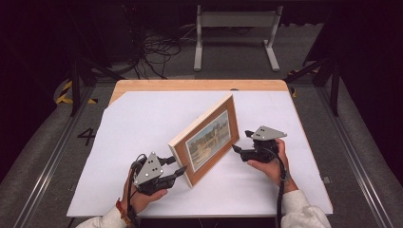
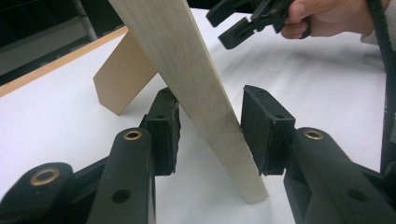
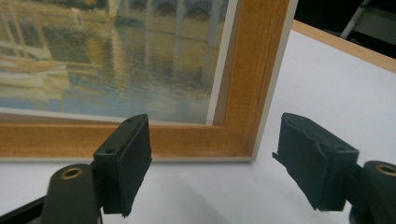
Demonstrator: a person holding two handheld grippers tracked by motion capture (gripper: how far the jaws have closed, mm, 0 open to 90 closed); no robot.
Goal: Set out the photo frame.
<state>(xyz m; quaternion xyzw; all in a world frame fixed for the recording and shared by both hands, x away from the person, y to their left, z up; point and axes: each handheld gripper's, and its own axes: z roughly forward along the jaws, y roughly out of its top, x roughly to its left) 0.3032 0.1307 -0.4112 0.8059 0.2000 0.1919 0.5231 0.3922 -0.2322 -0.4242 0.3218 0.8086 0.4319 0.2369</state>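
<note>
A wooden picture frame [image 1: 209, 137] holding a painted river scene [image 3: 116, 51] stands tilted on the white table sheet [image 1: 142, 123], propped by its cardboard easel back [image 2: 123, 77]. My left gripper [image 1: 178, 165] is at the frame's near end. In the left gripper view it [image 2: 210, 133] is open, with one jaw on each side of the frame's pale side edge [image 2: 187, 60]; the right pad [image 2: 261, 135] is almost on the wood. My right gripper [image 1: 241, 141] is open in front of the frame's far lower corner [image 3: 247, 140], holding nothing. In the left gripper view the right gripper [image 2: 233, 25] hovers beyond the frame.
The table's wooden far edge [image 1: 190, 85] runs behind the sheet. On the floor beyond lie black cables [image 1: 157, 47] and a white metal stand [image 1: 235, 21]. A painted "4" [image 1: 87, 135] marks the floor to the left.
</note>
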